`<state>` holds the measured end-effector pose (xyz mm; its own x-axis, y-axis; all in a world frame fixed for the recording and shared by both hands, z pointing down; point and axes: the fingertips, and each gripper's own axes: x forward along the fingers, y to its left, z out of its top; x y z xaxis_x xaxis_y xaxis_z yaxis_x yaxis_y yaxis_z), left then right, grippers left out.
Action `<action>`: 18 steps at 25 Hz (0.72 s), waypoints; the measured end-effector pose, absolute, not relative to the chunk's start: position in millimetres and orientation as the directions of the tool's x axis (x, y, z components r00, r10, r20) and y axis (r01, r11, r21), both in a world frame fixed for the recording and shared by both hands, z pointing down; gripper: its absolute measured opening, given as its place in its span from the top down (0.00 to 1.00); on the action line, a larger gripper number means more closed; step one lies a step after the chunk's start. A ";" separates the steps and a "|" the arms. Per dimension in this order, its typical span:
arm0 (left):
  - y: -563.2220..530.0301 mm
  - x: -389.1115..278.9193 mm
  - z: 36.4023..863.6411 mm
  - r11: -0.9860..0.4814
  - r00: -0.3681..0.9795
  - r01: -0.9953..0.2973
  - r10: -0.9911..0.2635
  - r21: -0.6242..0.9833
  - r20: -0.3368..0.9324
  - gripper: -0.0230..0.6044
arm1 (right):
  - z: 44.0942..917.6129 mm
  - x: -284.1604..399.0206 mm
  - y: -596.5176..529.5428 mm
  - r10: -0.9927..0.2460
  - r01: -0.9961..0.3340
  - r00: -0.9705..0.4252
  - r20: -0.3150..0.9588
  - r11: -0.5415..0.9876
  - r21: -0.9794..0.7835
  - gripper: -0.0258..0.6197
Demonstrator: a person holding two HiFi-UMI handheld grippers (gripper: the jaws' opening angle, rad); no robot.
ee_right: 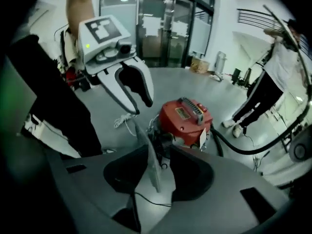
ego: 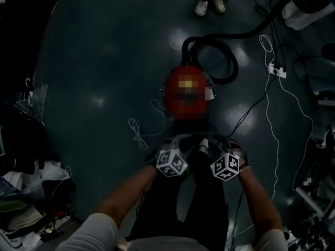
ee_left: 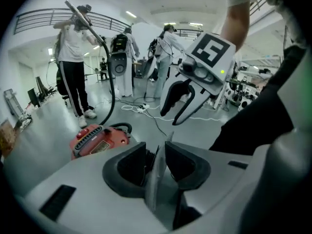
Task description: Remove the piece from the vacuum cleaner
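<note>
In the head view the red vacuum cleaner (ego: pixel 172 95) lay on the floor straight ahead of me. Its long axis ran away from me, and the black hose (ego: pixel 227 61) looped off its far end. My left tongs (ego: pixel 178 143) and right tongs (ego: pixel 220 143) hung side by side just short of its near end, the left more squarely in line (too dark to swear which was nearer).

In the left gripper view my own tongs stood spread and empty. The right pair opposite was also spread, with nothing in it. The cleaner sat low to the left.

In the right gripper view it lay just past my spread, empty tongs. It showed a red shell, a dark grille on top, a white tag (ee_right: pixel 202 138) at its side and dark fittings at the near end. I could not tell which of these was the piece.
</note>
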<state>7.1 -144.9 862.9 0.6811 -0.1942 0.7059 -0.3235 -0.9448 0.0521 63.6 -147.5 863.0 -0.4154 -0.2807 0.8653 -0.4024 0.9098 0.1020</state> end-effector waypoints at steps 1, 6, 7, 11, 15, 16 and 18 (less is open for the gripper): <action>-145.1 9.1 882.0 -0.951 0.665 -0.305 -0.180 0.043 0.724 0.79 | 884.6 65.2 -148.2 -0.259 -0.356 -0.396 0.881 0.928 0.113 0.77; -146.9 13.3 941.6 -0.965 0.599 -0.260 -0.147 0.017 0.787 0.77 | 953.0 65.0 -147.8 -0.179 -0.216 -0.338 0.924 0.970 0.109 0.71; -146.6 13.0 950.4 -0.967 0.585 -0.256 -0.140 0.018 0.799 0.76 | 961.1 64.2 -146.7 -0.167 -0.193 -0.331 0.929 0.975 0.107 0.71; -142.7 12.1 981.0 -0.974 0.523 -0.226 -0.107 0.016 0.845 0.75 | 984.5 61.6 -148.2 -0.168 -0.141 -0.310 0.936 0.982 0.129 0.71; -140.0 12.1 998.1 -0.981 0.479 -0.196 -0.097 -0.002 0.872 0.75 | 1001.6 60.6 -147.2 -0.170 -0.100 -0.285 0.943 0.984 0.147 0.71; -140.2 13.1 1000.1 -0.982 0.478 -0.190 -0.099 -0.008 0.873 0.75 | 1005.9 60.8 -145.4 -0.165 -0.086 -0.278 0.946 0.985 0.146 0.71; -141.5 15.4 1003.0 -0.982 0.480 -0.188 -0.107 -0.017 0.870 0.76 | 1011.7 61.3 -144.2 -0.175 -0.063 -0.272 0.946 0.984 0.164 0.75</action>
<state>15.4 -141.5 1003.0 0.4804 -0.1069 0.8705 -0.1884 -0.9820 -0.0166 61.3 -144.2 1011.7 -0.2723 -0.1750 0.9462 -0.0627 0.9845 0.1640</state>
